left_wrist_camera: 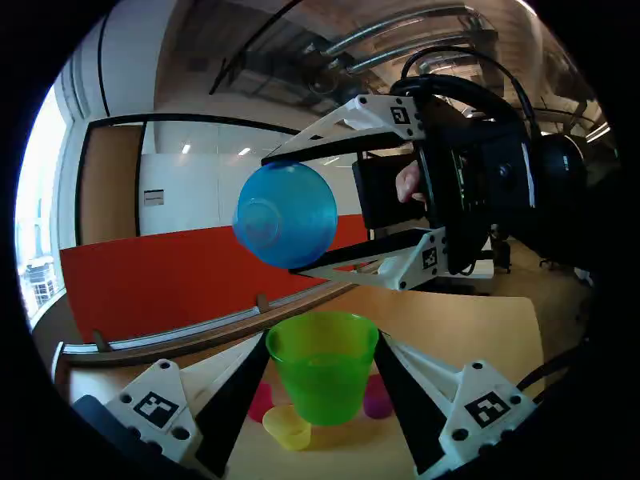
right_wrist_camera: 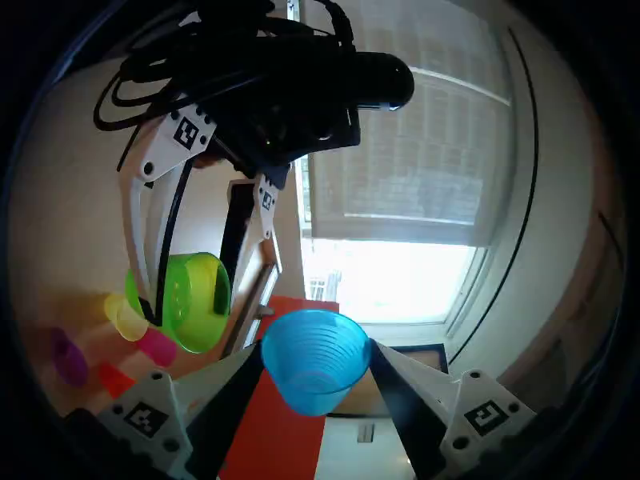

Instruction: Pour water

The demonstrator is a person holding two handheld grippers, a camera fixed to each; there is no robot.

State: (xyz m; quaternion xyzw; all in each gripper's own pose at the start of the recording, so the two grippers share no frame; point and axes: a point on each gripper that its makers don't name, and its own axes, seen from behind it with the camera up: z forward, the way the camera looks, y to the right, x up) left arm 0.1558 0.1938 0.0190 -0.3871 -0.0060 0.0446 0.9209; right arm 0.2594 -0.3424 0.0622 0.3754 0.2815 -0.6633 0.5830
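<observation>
My left gripper [left_wrist_camera: 322, 352] is shut on a translucent green cup [left_wrist_camera: 324, 384], held upright above the wooden table [left_wrist_camera: 472, 320]. Higher up, the right gripper [left_wrist_camera: 284, 216] is shut on a blue cup [left_wrist_camera: 288, 200], tipped on its side with its base toward this camera; a hand [left_wrist_camera: 410, 180] shows behind it. No stream of water is visible. In the right gripper view the blue cup [right_wrist_camera: 312, 380] sits between my right gripper [right_wrist_camera: 314, 352] fingers, and the left gripper [right_wrist_camera: 190, 320] holds the green cup [right_wrist_camera: 192, 300] farther off.
Small cups stand on the table under the green cup: yellow [left_wrist_camera: 288, 426], pink [left_wrist_camera: 260, 400] and purple [left_wrist_camera: 378, 398]. A red wall panel [left_wrist_camera: 160, 280] and a rail run behind the table. A bright window with a blind [right_wrist_camera: 384, 272] is beyond the blue cup.
</observation>
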